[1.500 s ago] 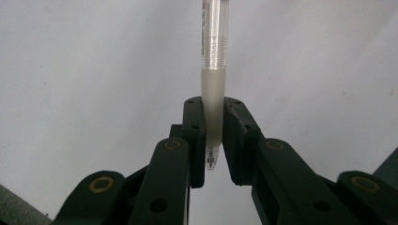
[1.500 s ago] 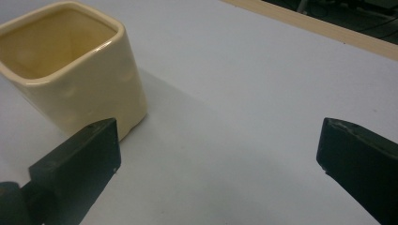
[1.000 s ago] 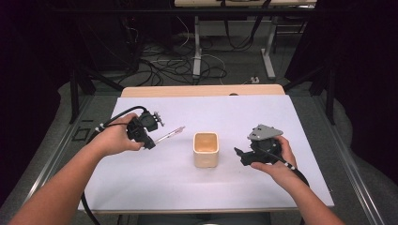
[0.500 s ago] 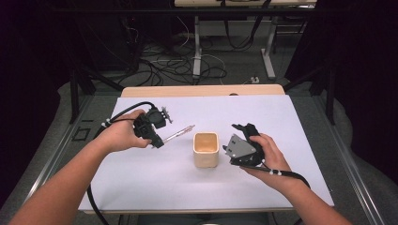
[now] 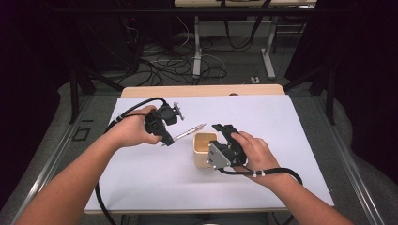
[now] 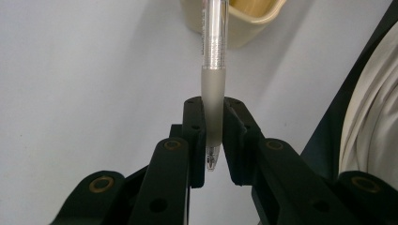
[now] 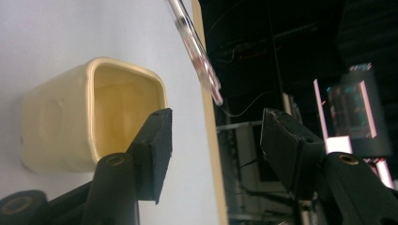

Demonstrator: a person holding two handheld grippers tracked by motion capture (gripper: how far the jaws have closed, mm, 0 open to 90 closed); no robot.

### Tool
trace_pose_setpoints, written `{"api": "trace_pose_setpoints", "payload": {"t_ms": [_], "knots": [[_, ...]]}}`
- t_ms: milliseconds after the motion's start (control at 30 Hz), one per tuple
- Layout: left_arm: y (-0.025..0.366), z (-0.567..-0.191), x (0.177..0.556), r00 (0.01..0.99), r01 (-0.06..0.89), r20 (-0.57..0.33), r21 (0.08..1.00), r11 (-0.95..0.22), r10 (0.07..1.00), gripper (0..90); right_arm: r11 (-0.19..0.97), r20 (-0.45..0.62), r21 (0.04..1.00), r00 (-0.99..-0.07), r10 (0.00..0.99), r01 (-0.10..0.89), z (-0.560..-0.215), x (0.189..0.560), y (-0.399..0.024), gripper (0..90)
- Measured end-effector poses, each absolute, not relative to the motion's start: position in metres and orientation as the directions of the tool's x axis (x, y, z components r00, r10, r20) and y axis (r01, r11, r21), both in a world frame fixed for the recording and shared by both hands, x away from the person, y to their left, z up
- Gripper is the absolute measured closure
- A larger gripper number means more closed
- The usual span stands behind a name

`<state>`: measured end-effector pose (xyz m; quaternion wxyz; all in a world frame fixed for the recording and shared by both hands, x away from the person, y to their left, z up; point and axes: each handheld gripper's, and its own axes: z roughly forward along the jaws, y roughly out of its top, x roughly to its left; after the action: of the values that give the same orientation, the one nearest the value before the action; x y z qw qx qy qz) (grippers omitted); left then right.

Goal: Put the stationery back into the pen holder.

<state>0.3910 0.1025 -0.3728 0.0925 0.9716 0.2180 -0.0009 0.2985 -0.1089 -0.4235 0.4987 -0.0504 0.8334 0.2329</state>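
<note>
Clear plastic pen (image 6: 213,70) with a frosted grey grip sleeve is what I am carrying, and it is clamped hard in my left gripper (image 6: 213,140): the two black jaws are pressed together on the sleeve near the writing tip, with the barrel running out ahead of them toward the cream square plastic cup (image 5: 205,149). From above, the pen (image 5: 187,133) slants up and to the right, its far end hanging just left of the cup's near-left corner and above the pale table sheet (image 5: 141,173), not yet over the opening.

Over the last second two things have changed. My left hand has brought the pen in from well to the left of the cup to right beside its rim. My right gripper (image 5: 225,136) has come across from the far right of the cup and now sits against the cup's right side. Its jaws have just been closing and stand about half apart; in the right gripper view the left jaw lies just in front of the cup (image 7: 94,126) at its rim and the right jaw is out in open air, so I see nothing pinched between them yet. The pen's end (image 7: 202,70) hangs above the gap.

My reading is that the right side is about to steady the cup, and the pen still needs tipping upright over the mouth before I let it drop in.
</note>
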Motion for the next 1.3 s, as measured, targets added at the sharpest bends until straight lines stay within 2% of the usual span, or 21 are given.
{"api": "trace_pose_setpoints", "payload": {"t_ms": [100, 133, 233, 333, 567, 733, 933, 1133, 1233, 1300], "knots": [[0.096, -0.373, 0.391, 0.907, 0.419, -0.045, 0.175, -0.891, 0.418, 80.2, 0.886, -0.883, 0.274, -0.463, 0.078, -0.373, -0.426, 0.298, -0.103, 47.0], [0.094, -0.373, 0.391, 0.91, 0.414, -0.047, 0.168, -0.895, 0.412, 80.3, 0.906, -0.876, 0.23, -0.482, 0.034, -0.355, -0.424, 0.296, -0.102, 47.5], [0.086, -0.372, 0.391, 0.91, 0.414, -0.054, 0.166, -0.895, 0.411, 80.2, 0.888, -0.906, 0.186, -0.423, -0.01, -0.421, -0.431, 0.299, -0.096, 50.3], [0.079, -0.372, 0.392, 0.913, 0.408, -0.061, 0.167, -0.898, 0.403, 80.2, 0.899, -0.902, 0.128, -0.426, -0.07, -0.419, -0.433, 0.297, -0.092, 53.6], [0.064, -0.372, 0.394, 0.911, 0.412, -0.087, 0.169, -0.895, 0.403, 80.2, 0.89, -0.916, 0.05, -0.376, -0.14, -0.453, -0.44, 0.299, -0.082, 57.7], [0.057, -0.371, 0.394, 0.913, 0.408, -0.093, 0.165, -0.898, 0.398, 80.2, 0.889, -0.918, -0.016, -0.346, -0.195, -0.457, -0.443, 0.3, -0.076, 64.5], [0.052, -0.372, 0.393, 0.916, 0.401, -0.096, 0.165, -0.901, 0.39, 80.2, 0.883, -0.919, -0.059, -0.32, -0.23, -0.466, -0.447, 0.303, -0.072, 70.8], [0.053, -0.372, 0.394, 0.914, 0.405, -0.098, 0.171, -0.898, 0.394, 80.1, 0.898, -0.908, -0.073, -0.343, -0.24, -0.435, -0.45, 0.303, -0.071, 79.0], [0.054, -0.372, 0.394, 0.913, 0.408, -0.1, 0.172, -0.897, 0.396, 80.1, 0.881, -0.911, -0.096, -0.315, -0.265, -0.463, -0.449, 0.305, -0.069, 79.7], [0.054, -0.373, 0.394, 0.911, 0.412, -0.101, 0.173, -0.895, 0.4, 80.0, 0.894, -0.909, -0.084, -0.334, -0.25, -0.44, -0.45, 0.303, -0.07, 79.9]]}}
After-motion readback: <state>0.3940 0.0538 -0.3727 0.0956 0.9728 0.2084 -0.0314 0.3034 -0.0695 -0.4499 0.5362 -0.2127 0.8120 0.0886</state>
